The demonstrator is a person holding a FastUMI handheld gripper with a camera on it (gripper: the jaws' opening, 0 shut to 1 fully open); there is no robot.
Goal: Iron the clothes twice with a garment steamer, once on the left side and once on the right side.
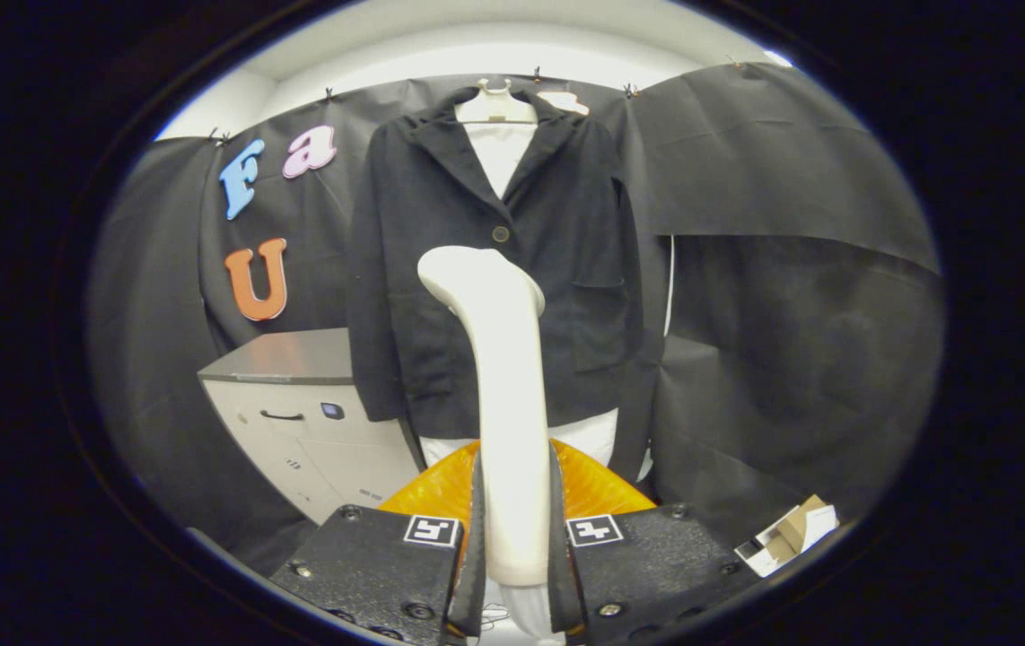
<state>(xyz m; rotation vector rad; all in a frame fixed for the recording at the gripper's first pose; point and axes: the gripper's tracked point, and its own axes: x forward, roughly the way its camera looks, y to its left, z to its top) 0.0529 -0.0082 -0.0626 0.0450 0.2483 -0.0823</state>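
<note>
The claw (512, 547) is built from two broad, flat blocks with a rough, grainy surface, one on each side of a narrow gap. Each block carries a small square marker, a black-and-white pattern, on its inner top corner. Round screw heads sit at the blocks' corners and along their lower edges. Thin upright fingers (474, 538) line the gap's inner sides.
</note>
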